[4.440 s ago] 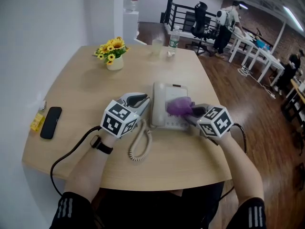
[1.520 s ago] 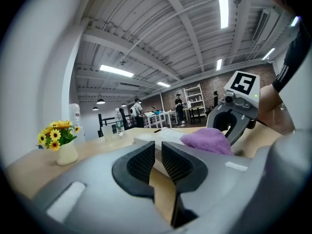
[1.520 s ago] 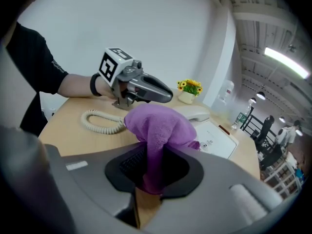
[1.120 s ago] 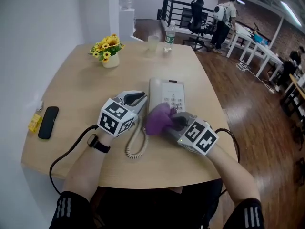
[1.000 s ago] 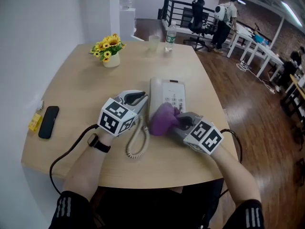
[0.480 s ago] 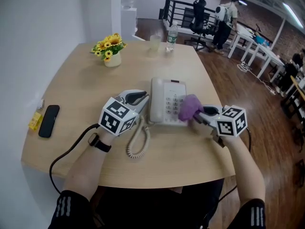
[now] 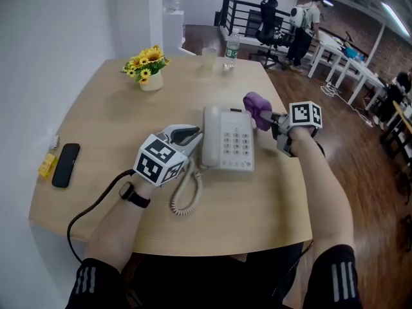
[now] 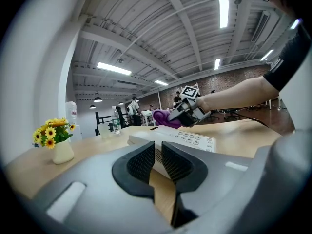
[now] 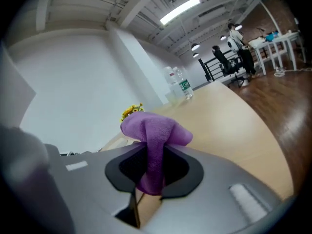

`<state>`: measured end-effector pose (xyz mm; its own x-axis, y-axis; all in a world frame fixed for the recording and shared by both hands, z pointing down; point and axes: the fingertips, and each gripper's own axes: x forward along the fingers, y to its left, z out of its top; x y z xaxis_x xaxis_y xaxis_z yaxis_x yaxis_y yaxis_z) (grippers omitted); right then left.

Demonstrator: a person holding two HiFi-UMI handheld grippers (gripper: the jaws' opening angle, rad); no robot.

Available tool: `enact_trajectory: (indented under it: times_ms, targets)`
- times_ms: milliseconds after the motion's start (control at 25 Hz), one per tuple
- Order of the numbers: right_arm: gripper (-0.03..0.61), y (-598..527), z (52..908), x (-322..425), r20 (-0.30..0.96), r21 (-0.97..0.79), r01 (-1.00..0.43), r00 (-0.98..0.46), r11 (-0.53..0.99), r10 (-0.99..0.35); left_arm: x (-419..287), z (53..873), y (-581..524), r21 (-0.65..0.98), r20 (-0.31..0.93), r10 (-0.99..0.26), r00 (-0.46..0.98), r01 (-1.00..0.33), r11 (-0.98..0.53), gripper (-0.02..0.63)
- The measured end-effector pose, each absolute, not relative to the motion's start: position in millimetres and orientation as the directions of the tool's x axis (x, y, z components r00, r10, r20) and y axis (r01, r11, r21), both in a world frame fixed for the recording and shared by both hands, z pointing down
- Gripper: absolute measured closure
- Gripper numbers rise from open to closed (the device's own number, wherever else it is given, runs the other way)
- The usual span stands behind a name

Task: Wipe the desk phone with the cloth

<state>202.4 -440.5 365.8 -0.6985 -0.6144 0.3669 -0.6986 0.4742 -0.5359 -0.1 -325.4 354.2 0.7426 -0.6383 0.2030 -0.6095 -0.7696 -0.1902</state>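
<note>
The cream desk phone (image 7: pixel 228 148) lies mid-table with its keypad bare and its coiled cord (image 7: pixel 187 195) trailing toward me. My right gripper (image 7: pixel 270 120) hangs by the phone's far right corner, shut on the purple cloth (image 7: pixel 256 107), which bunches out past the jaws. In the right gripper view the cloth (image 9: pixel 153 130) is pinched between the jaws of that gripper (image 9: pixel 153 172). My left gripper (image 7: pixel 183 137) rests beside the phone's left edge. Its jaws (image 8: pixel 158 160) are closed to a thin slit with nothing seen in them. The phone (image 8: pixel 178 138) and cloth (image 8: pixel 163 116) lie ahead of it.
A vase of yellow flowers (image 7: pixel 149 69) stands far left; a water bottle (image 7: pixel 230 49) and a glass (image 7: pixel 208 58) sit at the far edge. A black mobile phone (image 7: pixel 67 165) and a yellow item (image 7: pixel 50 163) lie near the left edge. People stand at desks in the background.
My right gripper carried the cloth from the phone's near left, across the keypad to its right side, then up to the far right corner. The left gripper stayed put.
</note>
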Motion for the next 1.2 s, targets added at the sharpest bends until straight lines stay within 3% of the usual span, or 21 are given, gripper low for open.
enact_trajectory:
  times_ms: [440,1200]
  targets:
    - [0.506,-424,391,181,0.371,-0.609,-0.634,-0.759,0.476,-0.535,10,355,-318,-0.201,0.212,-0.612,0.762,-0.578,-0.791,0.584]
    - [0.506,-270,414,163,0.548,-0.425,-0.582,-0.775,0.693,-0.314,8,358,-320,-0.207,0.215,-0.619,0.756,-0.584,-0.785,0.588]
